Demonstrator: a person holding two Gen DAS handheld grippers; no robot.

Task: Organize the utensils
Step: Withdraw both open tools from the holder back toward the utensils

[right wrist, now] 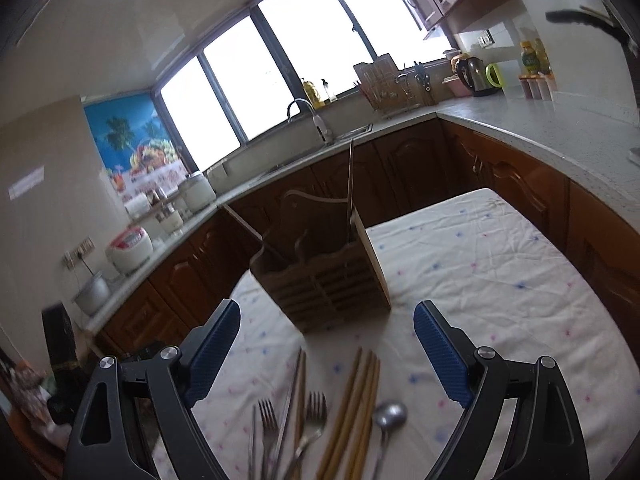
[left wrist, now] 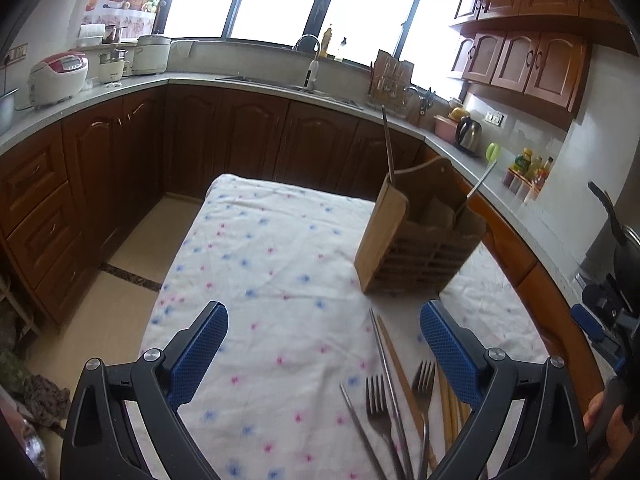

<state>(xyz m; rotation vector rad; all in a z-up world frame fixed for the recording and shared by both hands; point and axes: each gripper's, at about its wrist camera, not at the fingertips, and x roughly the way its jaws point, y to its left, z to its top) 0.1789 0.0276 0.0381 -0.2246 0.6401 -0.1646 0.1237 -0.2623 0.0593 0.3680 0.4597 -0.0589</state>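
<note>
Both grippers are held above the table, nothing gripped. The left gripper [left wrist: 324,344], with blue ribbed pads on black fingers, is spread wide and empty over the white cloth dotted with blue and pink flowers [left wrist: 260,264]. The right gripper [right wrist: 327,340] is likewise released, jaws apart, nothing between them.

Straight ahead on the cloth stands the slatted wooden utensil holder [left wrist: 416,236], upright, with a single metal chopstick [left wrist: 387,140] rising from one corner and a thin metal handle [left wrist: 478,188] leaning out of the far compartment.

The loose utensils are laid in a bunch near the table's close edge: two steel forks [right wrist: 268,420], a pair of metal chopsticks [left wrist: 386,364], a bundle of pale bamboo chopsticks [right wrist: 360,400] and a steel spoon [right wrist: 390,414] just beside them. The path between this bunch and the holder is bare cloth.

Around the table runs a grey counter [right wrist: 552,128] over brown cabinets, with a steel kettle [left wrist: 468,134], a white and red rice cooker [left wrist: 58,76] and a sink tap [right wrist: 306,114] under the windows.
</note>
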